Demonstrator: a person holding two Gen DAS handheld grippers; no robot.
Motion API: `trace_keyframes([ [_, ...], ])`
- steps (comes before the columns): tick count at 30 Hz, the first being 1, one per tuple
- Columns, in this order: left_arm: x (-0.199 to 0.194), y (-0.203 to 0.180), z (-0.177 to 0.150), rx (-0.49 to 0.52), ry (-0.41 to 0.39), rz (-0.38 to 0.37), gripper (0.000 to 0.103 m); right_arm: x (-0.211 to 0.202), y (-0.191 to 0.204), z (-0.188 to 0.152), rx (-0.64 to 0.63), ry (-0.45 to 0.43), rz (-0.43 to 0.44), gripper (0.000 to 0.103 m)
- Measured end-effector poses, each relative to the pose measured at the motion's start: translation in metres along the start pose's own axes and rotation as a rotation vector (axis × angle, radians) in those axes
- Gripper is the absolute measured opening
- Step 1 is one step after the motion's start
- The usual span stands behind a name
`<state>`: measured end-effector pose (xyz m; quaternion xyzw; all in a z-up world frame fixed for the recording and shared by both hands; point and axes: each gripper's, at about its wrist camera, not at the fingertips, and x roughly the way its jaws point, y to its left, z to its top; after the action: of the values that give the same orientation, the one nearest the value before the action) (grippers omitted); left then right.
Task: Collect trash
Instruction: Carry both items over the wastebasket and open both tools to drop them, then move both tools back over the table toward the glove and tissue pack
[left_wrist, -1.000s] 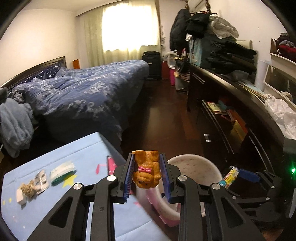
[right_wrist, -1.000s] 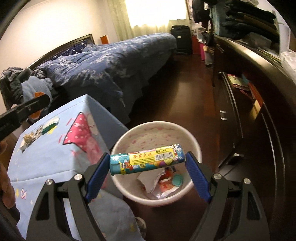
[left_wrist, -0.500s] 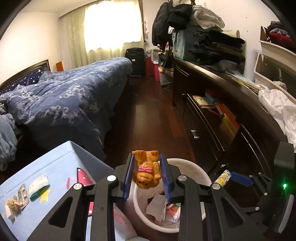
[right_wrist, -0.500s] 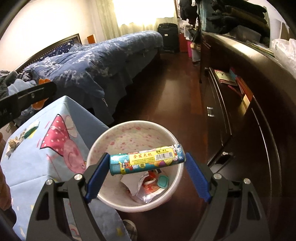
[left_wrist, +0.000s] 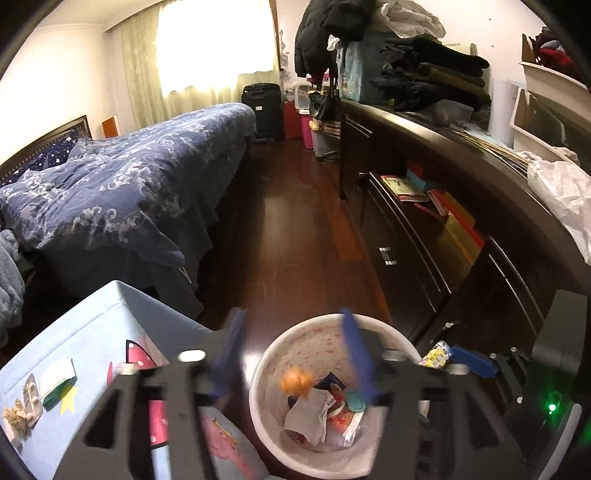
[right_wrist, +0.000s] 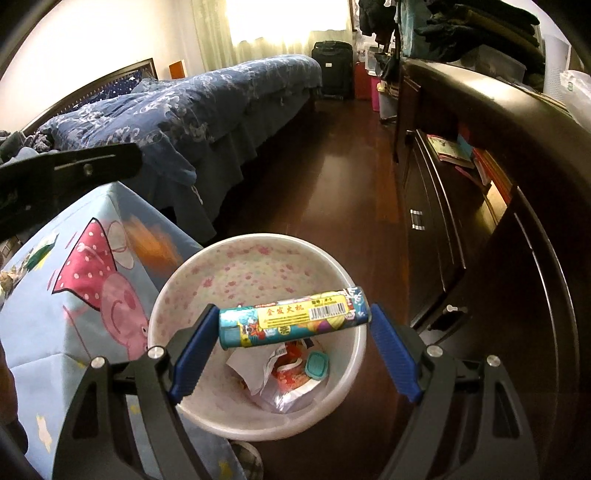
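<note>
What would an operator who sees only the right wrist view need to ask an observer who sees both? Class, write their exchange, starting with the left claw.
Operator: Is the left claw holding anything?
Observer: No. The left claw is open, with its blue fingers spread and blurred and nothing gripped between them.
Operator: I only see an orange blur. Where is the toy?
Observer: The orange toy shows inside the bin, just above the crumpled paper. It is too blurred to tell whether it has landed.
Operator: How does my tube look from there?
Observer: Only one end of the tube shows, beside the bin's right rim, and a green light glows on the right claw's body.
</note>
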<state>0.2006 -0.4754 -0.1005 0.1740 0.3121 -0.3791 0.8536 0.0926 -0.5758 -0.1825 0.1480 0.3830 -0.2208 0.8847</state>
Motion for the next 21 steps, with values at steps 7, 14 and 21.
trace_keyframes([
  [7, -0.002, 0.011, 0.003, -0.031, -0.028, 0.032, 0.077, 0.0, -0.001, -0.001, -0.008, -0.014, -0.001, 0.092],
  [14, -0.014, 0.026, 0.003, -0.066, -0.048, 0.062, 0.081, -0.005, 0.005, -0.001, -0.018, -0.008, 0.01, 0.092],
  [21, -0.033, 0.045, -0.004, -0.098, -0.066, 0.1, 0.086, -0.017, 0.026, 0.0, -0.048, -0.008, 0.035, 0.092],
])
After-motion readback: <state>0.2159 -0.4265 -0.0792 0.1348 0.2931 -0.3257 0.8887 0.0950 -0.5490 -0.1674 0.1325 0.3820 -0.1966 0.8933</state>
